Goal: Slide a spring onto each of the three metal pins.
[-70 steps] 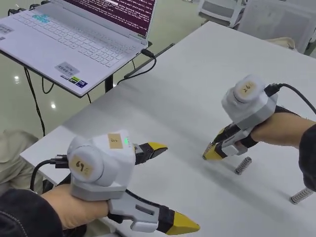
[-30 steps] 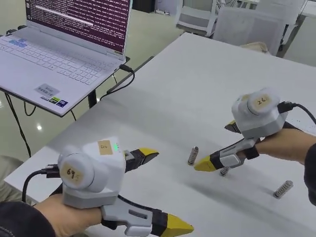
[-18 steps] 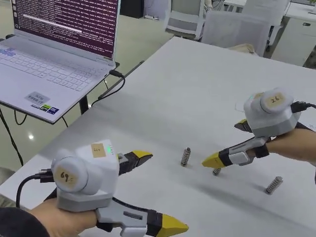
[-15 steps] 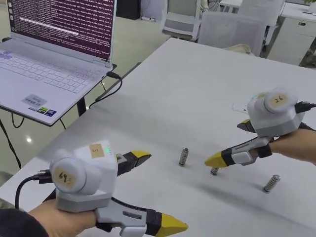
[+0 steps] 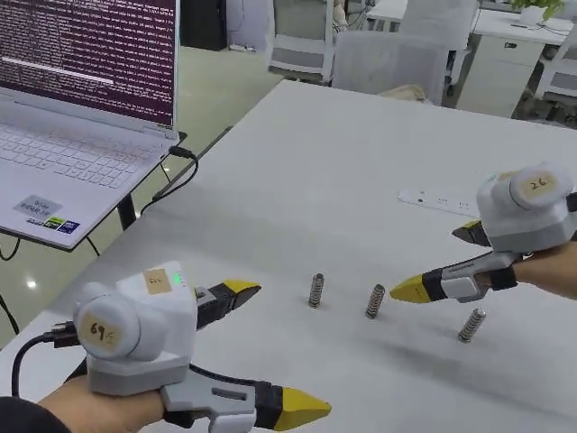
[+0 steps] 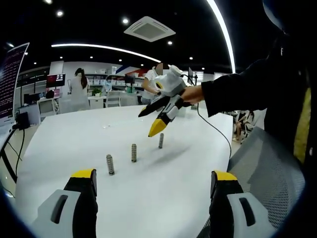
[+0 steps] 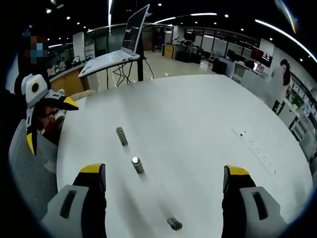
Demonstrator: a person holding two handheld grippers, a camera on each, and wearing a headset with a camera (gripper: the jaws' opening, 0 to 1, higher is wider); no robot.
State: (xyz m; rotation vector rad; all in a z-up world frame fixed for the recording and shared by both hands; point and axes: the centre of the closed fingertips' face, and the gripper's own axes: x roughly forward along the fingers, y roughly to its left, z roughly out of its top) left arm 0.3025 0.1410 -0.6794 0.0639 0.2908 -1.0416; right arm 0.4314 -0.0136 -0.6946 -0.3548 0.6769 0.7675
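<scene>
1. A white worktop [image 5: 361, 144] is carrying three small coiled springs, each standing on end in a loose row.
2. The middle spring [image 5: 375, 301] is sitting near the worktop's front half; in the right gripper view a bright metal tip is showing at its top.
3. A second spring [image 5: 316, 290] is standing just beside the middle spring on its left in the head view, and a third spring [image 5: 471, 325] is standing near it on its right.
4. The right gripper [image 5: 439, 262] is hovering just right of the middle spring, its fingers apart and gripping nothing, one yellow tip pointing toward that spring.
5. The left gripper [image 5: 275, 350] is hovering nearer the person than the middle spring and to its left, fingers spread wide and empty.
6. An open laptop [image 5: 72, 117] is sitting well to the left of the middle spring, beyond the worktop's edge.
</scene>
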